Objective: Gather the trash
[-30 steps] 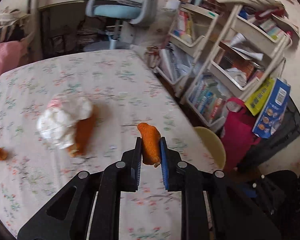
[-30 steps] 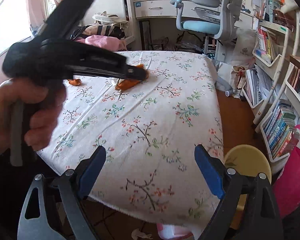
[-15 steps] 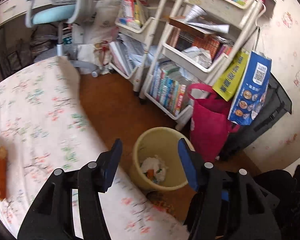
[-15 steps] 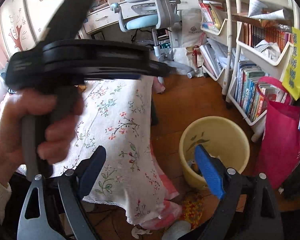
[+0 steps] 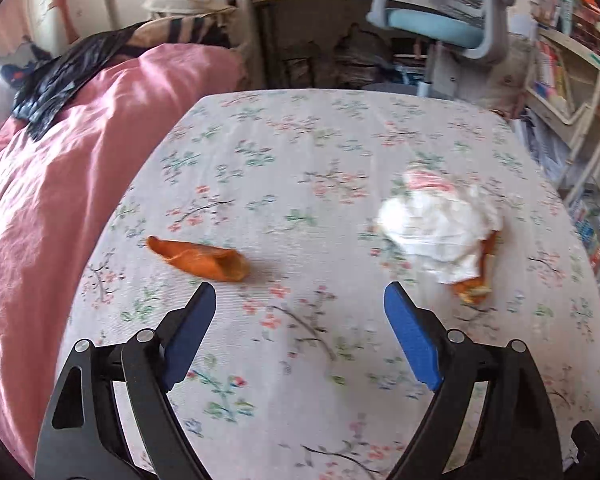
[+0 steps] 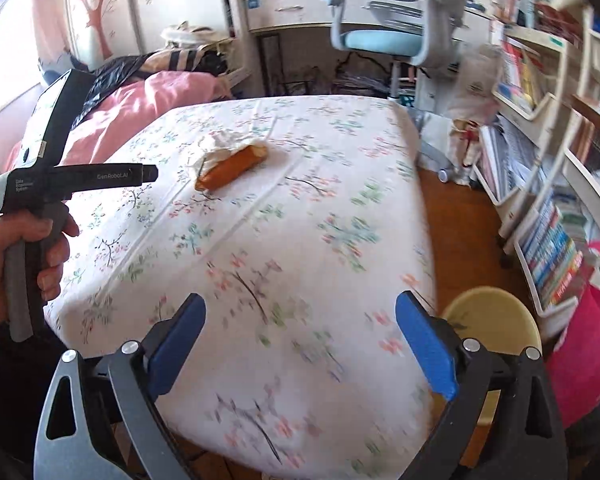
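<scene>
An orange peel point(image 5: 198, 258) lies on the floral tablecloth point(image 5: 300, 152), just beyond the left fingertip of my left gripper point(image 5: 300, 296). Its jaws are opening wide with nothing between them. To the right sits a crumpled white tissue point(image 5: 436, 220) with a second orange peel point(image 5: 474, 284) under its edge. The right wrist view shows that tissue and peel point(image 6: 232, 168) farther back, and a hand holding my left gripper point(image 6: 148, 174) from the left. My right gripper point(image 6: 300, 304) hangs over the table's near corner, jaws opening, empty. The yellow bin point(image 6: 496, 320) stands on the floor, right of the table.
A pink quilt point(image 5: 52, 184) borders the table on the left. A blue desk chair point(image 6: 392, 36) stands behind the table. White bookshelves point(image 6: 548, 208) and a pink bag point(image 6: 588, 340) line the right side, with wooden floor point(image 6: 456, 216) between them and the table.
My left gripper held an orange peel, swung over the yellow bin, opened and let it go, then swung back over the table. The right wrist view turned toward the bin and back.
</scene>
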`<action>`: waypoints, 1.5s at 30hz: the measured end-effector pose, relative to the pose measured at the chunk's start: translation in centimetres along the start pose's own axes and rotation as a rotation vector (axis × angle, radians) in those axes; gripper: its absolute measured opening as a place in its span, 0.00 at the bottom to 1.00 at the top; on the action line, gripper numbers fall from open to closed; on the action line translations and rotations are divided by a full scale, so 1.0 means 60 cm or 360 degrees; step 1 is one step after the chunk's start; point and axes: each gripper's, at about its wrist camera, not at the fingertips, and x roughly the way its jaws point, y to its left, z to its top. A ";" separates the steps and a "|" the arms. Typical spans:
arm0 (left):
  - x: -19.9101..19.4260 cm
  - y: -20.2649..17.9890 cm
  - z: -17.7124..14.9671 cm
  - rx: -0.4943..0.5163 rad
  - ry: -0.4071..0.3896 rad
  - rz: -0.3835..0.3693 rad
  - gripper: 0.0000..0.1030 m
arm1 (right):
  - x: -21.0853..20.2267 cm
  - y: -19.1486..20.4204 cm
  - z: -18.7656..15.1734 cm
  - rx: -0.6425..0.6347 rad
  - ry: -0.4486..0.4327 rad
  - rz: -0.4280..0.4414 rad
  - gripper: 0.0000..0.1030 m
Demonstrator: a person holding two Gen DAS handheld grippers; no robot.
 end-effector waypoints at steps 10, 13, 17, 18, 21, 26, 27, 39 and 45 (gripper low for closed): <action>0.077 0.083 0.035 -0.0160 0.0097 0.0118 0.93 | 0.081 0.084 0.058 -0.0155 0.0133 0.0025 0.91; 0.083 0.090 0.031 -0.0224 0.0114 0.0085 0.93 | 0.089 0.096 0.057 -0.0178 0.0163 0.0034 0.91; 0.085 0.088 0.034 -0.0228 0.0116 0.0078 0.93 | 0.094 0.114 0.055 -0.0228 0.0181 0.0017 0.92; 0.085 0.086 0.034 -0.0229 0.0116 0.0077 0.93 | 0.093 0.116 0.054 -0.0234 0.0177 0.0011 0.92; 0.085 0.087 0.034 -0.0229 0.0116 0.0078 0.93 | 0.090 0.123 0.056 -0.0266 0.0165 -0.0016 0.92; 0.085 0.087 0.033 -0.0230 0.0115 0.0078 0.93 | 0.079 0.151 0.048 -0.0347 0.0148 -0.0027 0.92; 0.085 0.087 0.033 -0.0230 0.0115 0.0078 0.93 | 0.076 0.152 0.046 -0.0357 0.0150 -0.0056 0.92; 0.085 0.087 0.033 -0.0232 0.0115 0.0079 0.93 | 0.033 0.179 0.027 -0.0578 0.0077 -0.0117 0.92; 0.085 0.088 0.033 -0.0232 0.0116 0.0079 0.93 | 0.031 0.194 0.013 -0.0713 0.0086 -0.0128 0.86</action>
